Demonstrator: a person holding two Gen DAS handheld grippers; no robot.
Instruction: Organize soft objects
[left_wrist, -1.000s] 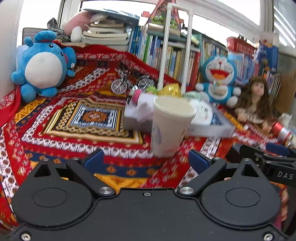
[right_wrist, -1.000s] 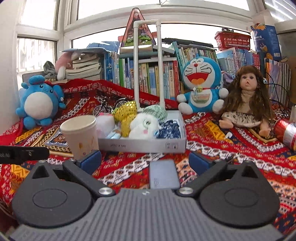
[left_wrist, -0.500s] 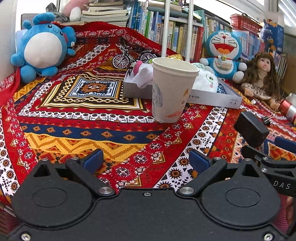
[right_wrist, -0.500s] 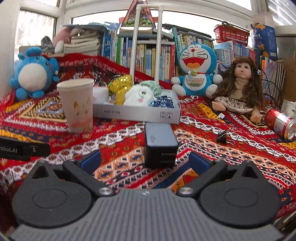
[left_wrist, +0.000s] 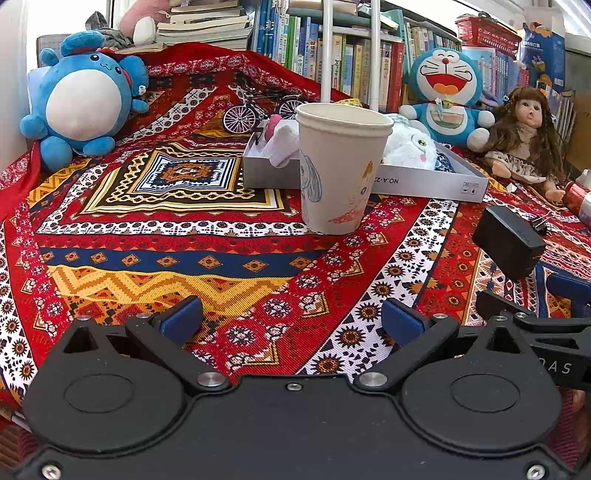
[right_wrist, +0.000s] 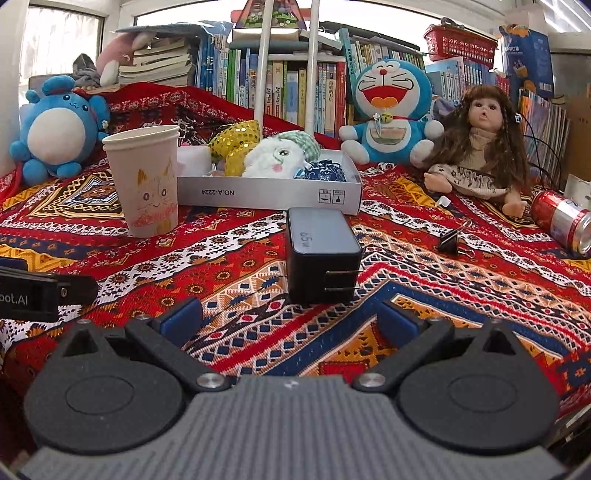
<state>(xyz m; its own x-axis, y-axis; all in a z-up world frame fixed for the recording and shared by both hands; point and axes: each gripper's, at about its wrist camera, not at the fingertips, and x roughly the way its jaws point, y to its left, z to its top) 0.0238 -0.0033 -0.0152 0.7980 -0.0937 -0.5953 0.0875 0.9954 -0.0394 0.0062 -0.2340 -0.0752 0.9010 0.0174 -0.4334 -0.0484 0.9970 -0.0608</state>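
— so, both tongs?
— left tongs just spread wide, right tongs apart too, nothing between either.
— soft toys?
— in the box, behind the cup.

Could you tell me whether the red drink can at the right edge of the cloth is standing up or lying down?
Lying down. In the right wrist view the red can rests on its side on the patterned cloth, its silver end facing the camera.
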